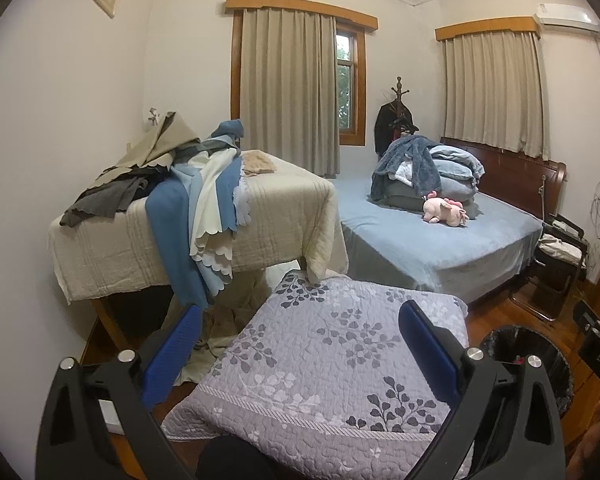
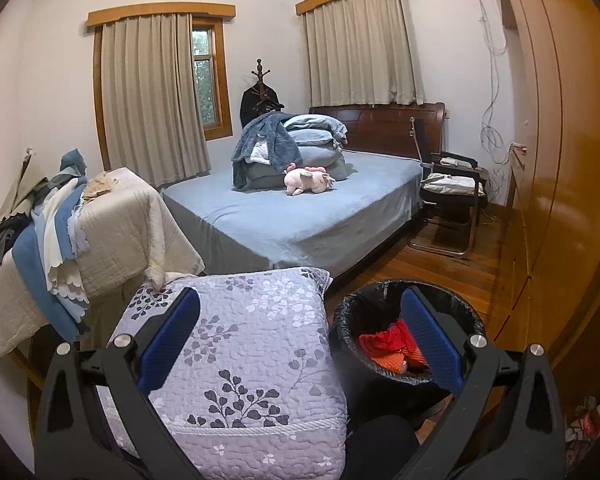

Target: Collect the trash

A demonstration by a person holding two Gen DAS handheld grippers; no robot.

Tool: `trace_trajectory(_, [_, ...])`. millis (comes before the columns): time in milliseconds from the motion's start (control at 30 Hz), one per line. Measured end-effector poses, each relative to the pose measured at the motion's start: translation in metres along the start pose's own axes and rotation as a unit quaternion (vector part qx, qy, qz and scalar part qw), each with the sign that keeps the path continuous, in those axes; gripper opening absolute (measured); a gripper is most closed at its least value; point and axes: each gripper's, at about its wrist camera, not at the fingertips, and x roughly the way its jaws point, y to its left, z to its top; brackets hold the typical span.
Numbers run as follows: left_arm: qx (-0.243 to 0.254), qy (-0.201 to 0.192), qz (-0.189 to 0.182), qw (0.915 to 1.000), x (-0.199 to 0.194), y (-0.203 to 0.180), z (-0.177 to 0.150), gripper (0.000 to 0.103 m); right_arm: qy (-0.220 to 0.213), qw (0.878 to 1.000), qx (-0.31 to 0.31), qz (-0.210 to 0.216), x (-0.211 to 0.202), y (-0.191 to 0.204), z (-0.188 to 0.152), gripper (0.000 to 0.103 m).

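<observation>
Both grippers are just hanging out over the purple floral quilt, which covers the low surface right in front. The left gripper has its blue fingers spread wide with nothing between them, only quilt underneath. Same deal on the right gripper: fingers wide apart and holding nothing, though its right finger sits in line with the bin from this angle.

The trash bin is on the wood floor just right of the quilt, black liner folded over the rim, and there's red and orange trash already inside. In the left view you only catch the bin's edge at the far right.

A bit further back on the left, a worktop draped in a beige cover carries a messy pile of blue, white and grey cloths. Behind that is the bed with a blue sheet, stacked bedding and a pink plush toy. A chair stands beside the bed, curtains at the back.
</observation>
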Motion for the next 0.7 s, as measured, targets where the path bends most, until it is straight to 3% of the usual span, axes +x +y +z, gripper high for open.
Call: trace_trajectory(700, [0.001,0.011,-0.004,0.9999,0.011,0.000,-0.001,0.097,0.001,1.000,0.001,-0.014,0.008,-0.005,-0.002,0.098])
